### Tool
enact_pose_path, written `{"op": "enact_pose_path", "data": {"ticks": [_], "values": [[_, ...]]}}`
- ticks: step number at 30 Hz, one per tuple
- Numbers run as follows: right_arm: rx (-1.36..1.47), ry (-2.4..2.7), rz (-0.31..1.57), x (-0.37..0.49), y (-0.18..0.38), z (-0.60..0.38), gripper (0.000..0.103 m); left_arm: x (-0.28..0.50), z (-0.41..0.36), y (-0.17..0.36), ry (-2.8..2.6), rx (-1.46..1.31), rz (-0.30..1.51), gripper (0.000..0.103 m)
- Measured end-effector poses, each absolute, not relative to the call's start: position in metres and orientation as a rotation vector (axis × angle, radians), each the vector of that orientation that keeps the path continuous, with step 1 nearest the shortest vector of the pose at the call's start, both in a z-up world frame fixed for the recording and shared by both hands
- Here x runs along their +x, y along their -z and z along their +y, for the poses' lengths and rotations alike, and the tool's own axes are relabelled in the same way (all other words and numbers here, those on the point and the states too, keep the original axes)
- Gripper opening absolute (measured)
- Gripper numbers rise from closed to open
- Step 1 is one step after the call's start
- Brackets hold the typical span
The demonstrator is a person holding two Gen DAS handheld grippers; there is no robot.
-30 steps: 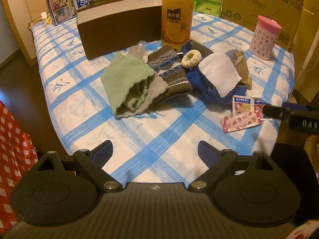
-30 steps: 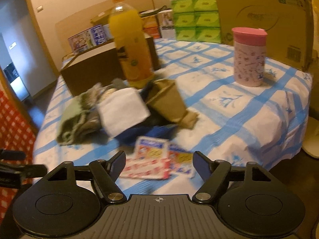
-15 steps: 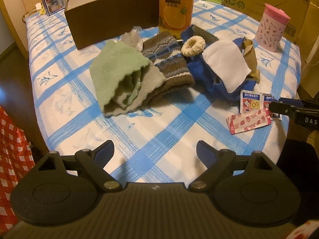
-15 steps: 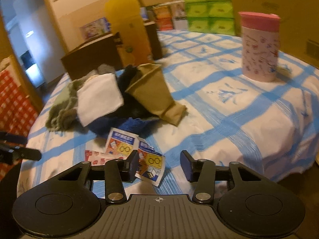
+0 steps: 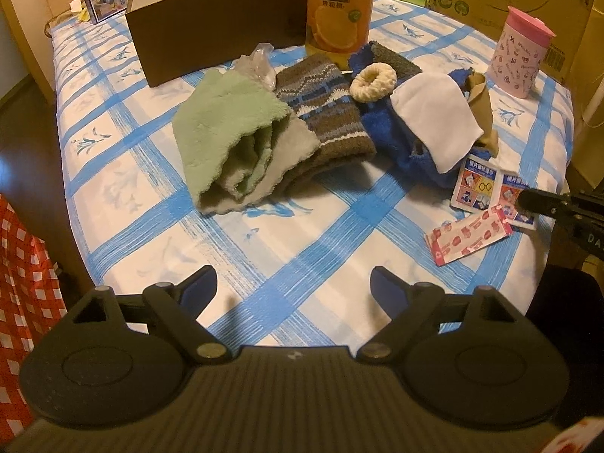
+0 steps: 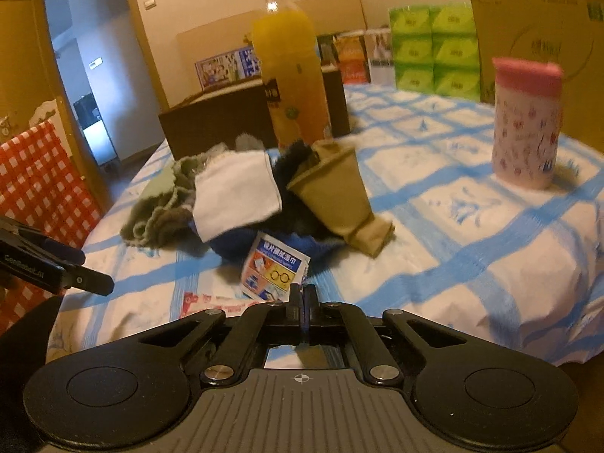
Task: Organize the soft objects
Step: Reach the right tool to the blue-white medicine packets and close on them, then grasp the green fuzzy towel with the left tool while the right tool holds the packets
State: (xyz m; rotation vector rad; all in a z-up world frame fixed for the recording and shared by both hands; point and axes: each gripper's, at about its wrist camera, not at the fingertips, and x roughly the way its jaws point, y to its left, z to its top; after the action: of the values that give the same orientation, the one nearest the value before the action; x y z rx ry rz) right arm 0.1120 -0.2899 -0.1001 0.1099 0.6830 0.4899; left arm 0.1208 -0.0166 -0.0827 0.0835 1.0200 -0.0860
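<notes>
1. The left gripper [image 5: 293, 283] hangs over the near edge of the worktop [image 5: 339, 226], which wears a blue-checked cloth; its jaws stand wide apart with only bare cloth between them.
2. Beyond its left jaw lies a folded green towel [image 5: 230, 139], touching a brown striped knit [image 5: 324, 113] directly ahead of the gap.
3. Beyond its right jaw sits the rest of the pile: a cream scrunchie [image 5: 373, 78] on a blue fleece cloth [image 5: 392, 136], a white cloth [image 5: 434, 117] draped over that, and a tan cloth [image 5: 481, 102] at the pile's right end.
4. Behind the pile stand a brown box [image 5: 211, 34] and an orange juice bottle [image 5: 339, 11]; a pink cup [image 5: 519, 60] stands well off to the right.
5. Right of the right jaw lie a pink strawberry sachet [image 5: 468, 239] and two wet-wipe sachets [image 5: 475, 183], side by side.
6. The right gripper [image 6: 303, 294] has just been closing; its jaws are together at the near corner of one wet-wipe sachet [image 6: 273, 266], whose edge seems caught between them, though the contact is too small to be sure.
7. Straight ahead of those jaws lies the cloth pile, the white cloth to the left and the tan cloth to the right.
</notes>
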Motion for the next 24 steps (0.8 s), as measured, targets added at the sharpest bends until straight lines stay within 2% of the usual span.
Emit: {"op": "enact_pose_path", "data": {"ticks": [13,15,18,24], "values": [[0.091,-0.346,0.556,0.081,0.056,-0.284,0.000,0.115,-0.005,0.072,0.084,0.068,0.965,0.084],[0.099,-0.324,0.542,0.078,0.048,-0.284,0.000,0.118,0.000,0.070,0.079,0.064,0.948,0.077],[0.109,-0.304,0.534,0.079,0.042,-0.282,0.000,0.124,0.006,0.067,0.066,0.072,0.922,0.073],[0.115,-0.272,0.520,0.085,0.035,-0.282,0.000,0.147,0.018,0.060,0.045,0.043,0.870,0.071]]}}
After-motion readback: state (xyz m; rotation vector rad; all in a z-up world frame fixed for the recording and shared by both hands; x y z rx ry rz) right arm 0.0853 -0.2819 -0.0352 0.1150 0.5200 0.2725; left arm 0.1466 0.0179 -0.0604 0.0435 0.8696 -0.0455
